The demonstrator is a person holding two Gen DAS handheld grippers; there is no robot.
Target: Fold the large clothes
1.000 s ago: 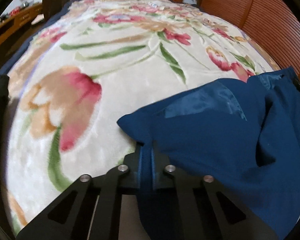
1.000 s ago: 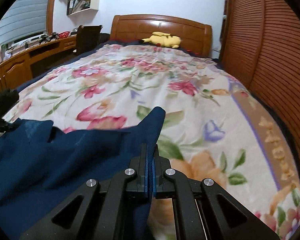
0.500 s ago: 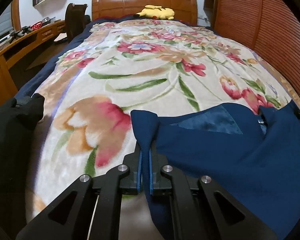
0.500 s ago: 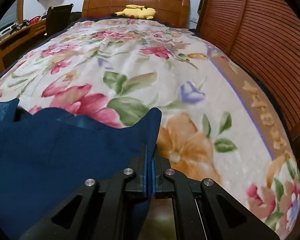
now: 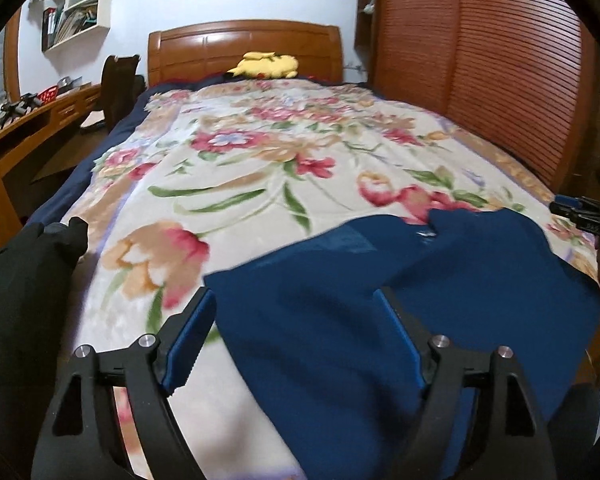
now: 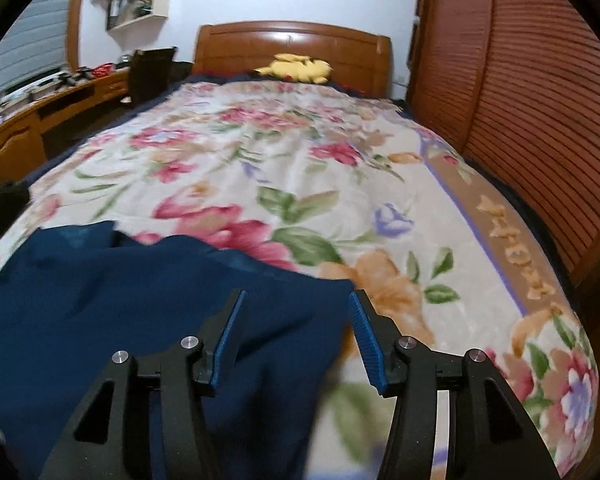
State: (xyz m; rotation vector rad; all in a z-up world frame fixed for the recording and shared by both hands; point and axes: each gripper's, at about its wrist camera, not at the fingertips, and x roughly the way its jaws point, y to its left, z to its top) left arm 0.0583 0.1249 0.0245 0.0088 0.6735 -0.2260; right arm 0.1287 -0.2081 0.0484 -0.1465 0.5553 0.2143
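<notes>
Lying rumpled across the near end of the floral blanket (image 5: 228,168), the dark blue garment (image 5: 440,280) spreads just ahead of both tools. The left gripper (image 5: 300,320) tilts down over it, its jaws opening, cloth between the blue pads (image 5: 192,336) but not pinched. The right gripper (image 6: 296,320) points down likewise, jaws opening, the garment's (image 6: 100,280) right corner lying loose between its pads. The garment's near edge is cut off below both views, and its shape is too blurred to read.

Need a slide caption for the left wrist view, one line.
Left gripper opening over the navy garment lying on the floral blanket, pads clear of the cloth.
</notes>
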